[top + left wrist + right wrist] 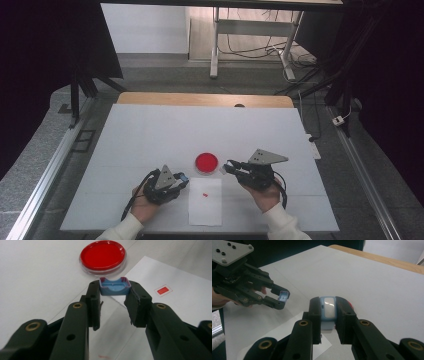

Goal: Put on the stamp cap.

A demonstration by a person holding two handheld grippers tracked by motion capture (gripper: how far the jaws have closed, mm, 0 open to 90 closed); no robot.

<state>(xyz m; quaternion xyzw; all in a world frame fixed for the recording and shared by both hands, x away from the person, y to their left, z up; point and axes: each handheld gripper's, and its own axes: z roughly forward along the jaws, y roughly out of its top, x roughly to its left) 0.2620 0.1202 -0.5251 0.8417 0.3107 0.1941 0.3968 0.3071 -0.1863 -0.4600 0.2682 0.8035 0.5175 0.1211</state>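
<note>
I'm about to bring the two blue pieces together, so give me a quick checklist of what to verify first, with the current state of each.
1. Left gripper has a firm hold on the small blue cap: ok, clamped at the jaw tips.
2. Right gripper has a firm hold on the blue body with the white window: ok, held between both jaws.
3. The two pieces are apart, with room to line up: ok, a gap lies between the grippers in the high view.
4. Cap's open side faces the body: cannot tell.
5. Red dish is out of the path: cannot tell; it sits close, just beyond the gap.
</note>
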